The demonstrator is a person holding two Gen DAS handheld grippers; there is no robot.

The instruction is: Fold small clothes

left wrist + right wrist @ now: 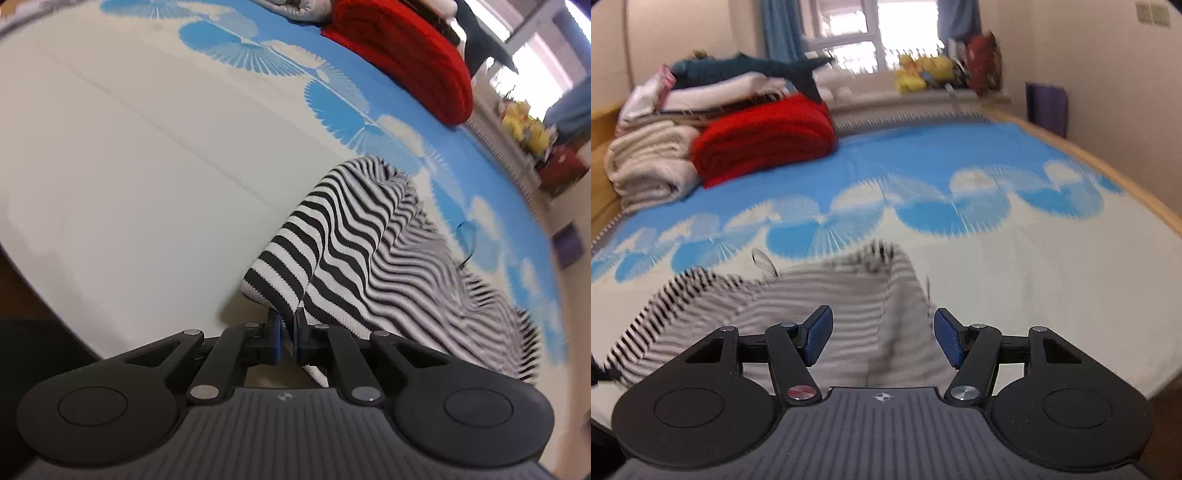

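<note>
- Both pairs of tongs are working over the bed: the left gripper (287,328) is pinching a near corner of the black-and-white striped knit garment (354,236), its blue pads pressed together on the fabric, while the right gripper (883,338) is hanging spread wide above the same garment with nothing between its pads.
- Lying near the front edge of the bed, the striped garment (820,310) is resting on the white and sky-blue fan-patterned bedspread (140,155), its pinched corner lifting off the cover and the rest trailing away to the far right.
- To my eye the step in hand is picking up the near hem for a fold; doing it well probably means the right gripper taking the matching corner before any lift, so the hem is rising level and not twisting.
- Keeping the cloth low and taut between the two grips should be stopping the loose side from bunching.
- Open room is lying ahead: the white band of bedspread beyond the garment is bare.
- At the far left, the rolled red knitted blanket (764,140) and the folded cream blankets (650,162) are sitting well apart from the garment.
- Running along the right is the wooden bed edge (1115,166), so carrying the fold straight away from the near edge looks safest.
</note>
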